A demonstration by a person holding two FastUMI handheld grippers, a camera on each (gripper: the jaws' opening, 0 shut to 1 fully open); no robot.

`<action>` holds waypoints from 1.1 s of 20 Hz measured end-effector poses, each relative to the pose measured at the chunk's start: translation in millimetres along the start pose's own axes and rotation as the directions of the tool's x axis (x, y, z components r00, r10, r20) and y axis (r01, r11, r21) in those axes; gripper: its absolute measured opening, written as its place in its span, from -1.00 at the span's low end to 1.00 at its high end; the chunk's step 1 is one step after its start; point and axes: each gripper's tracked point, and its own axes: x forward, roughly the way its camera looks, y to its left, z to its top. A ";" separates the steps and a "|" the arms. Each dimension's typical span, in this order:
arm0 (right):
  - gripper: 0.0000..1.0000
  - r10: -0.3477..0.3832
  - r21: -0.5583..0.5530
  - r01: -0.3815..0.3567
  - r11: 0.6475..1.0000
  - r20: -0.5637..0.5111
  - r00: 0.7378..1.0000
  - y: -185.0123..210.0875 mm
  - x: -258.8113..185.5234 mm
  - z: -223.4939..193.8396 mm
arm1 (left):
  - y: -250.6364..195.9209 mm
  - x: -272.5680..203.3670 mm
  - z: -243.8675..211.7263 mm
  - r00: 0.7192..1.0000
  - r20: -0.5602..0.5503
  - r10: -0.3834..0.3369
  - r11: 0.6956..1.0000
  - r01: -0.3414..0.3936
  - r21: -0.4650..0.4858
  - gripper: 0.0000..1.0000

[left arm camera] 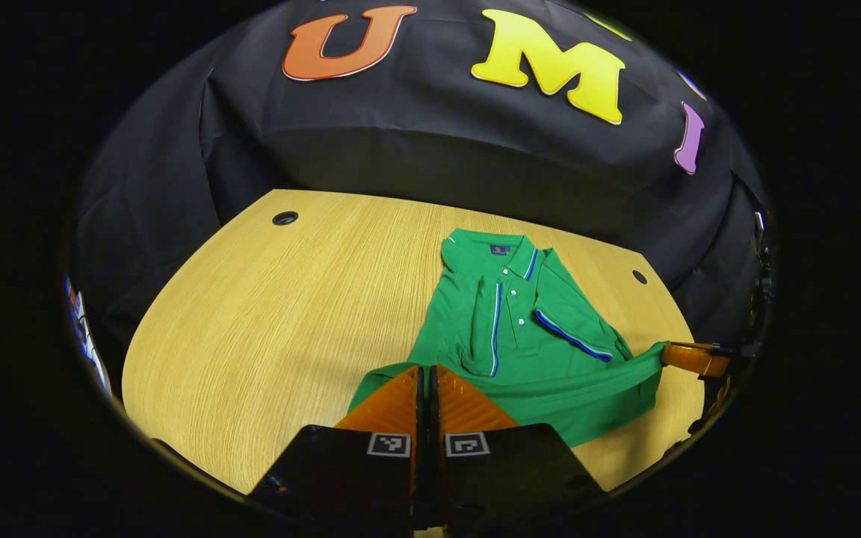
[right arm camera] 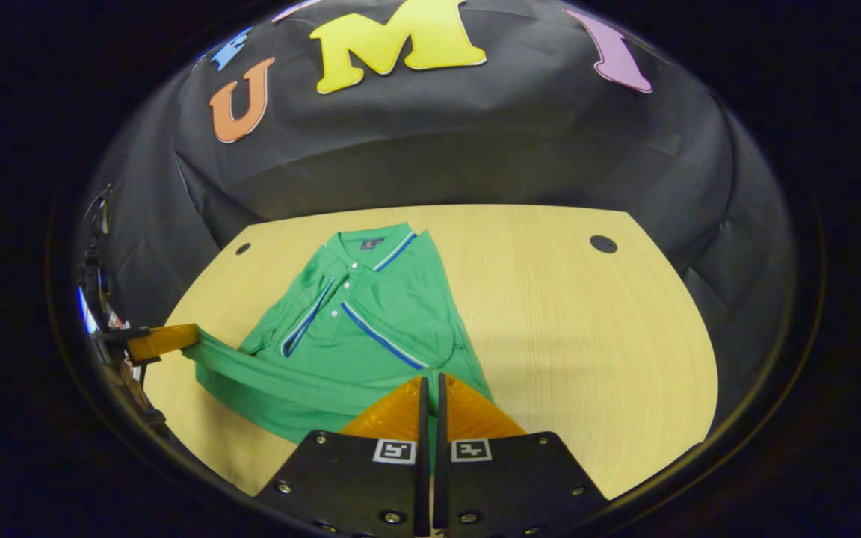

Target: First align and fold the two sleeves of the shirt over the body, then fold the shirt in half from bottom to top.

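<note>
Green polo shirt (left arm camera: 542,336) lies on the wooden tabletop (left arm camera: 266,329), collar toward the booth's back wall, w/ both sleeves folded in over the body; blue-and-white trim shows on the collar, placket and sleeve cuffs. In the right gripper view the same shirt (right arm camera: 371,321) sits left of centre on the tabletop (right arm camera: 587,336).

Left gripper (left arm camera: 424,377): fingers closed tight together at the shirt's bottom hem, near one corner; green fabric meets the fingertips, so it looks clenched on the hem, tho the pinch itself is hidden by the fingers. Seen from the right gripper view, this gripper (right arm camera: 176,338) is at the far left, w/ the hem corner pulled up off the tabletop and drawn into a taut ridge toward it.

Right gripper (right arm camera: 430,385): fingers likewise pressed together at the other hem corner, a thin strip of green fabric between them. From the left gripper view it (left arm camera: 670,353) is at the far right, fabric stretched to its tip.

Hem hangs raised between the two grippers; upper body of the shirt flat on the tabletop. Two dark round holes (left arm camera: 285,218) are in the tabletop near its far corners.
</note>
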 end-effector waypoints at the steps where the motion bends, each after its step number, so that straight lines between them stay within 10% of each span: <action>1: -0.95 0.001 -0.001 -0.001 1.000 0.008 1.000 -0.7 3.2 5.2 | 0.4 3.4 5.2 1.000 0.008 0.000 1.000 0.000 0.001 -0.94; 22: -0.95 0.003 0.024 -0.006 1.000 0.136 0.991 -13.5 110.8 122.4 | 4.2 114.6 103.6 0.994 0.107 -0.021 1.000 0.023 -0.020 -0.99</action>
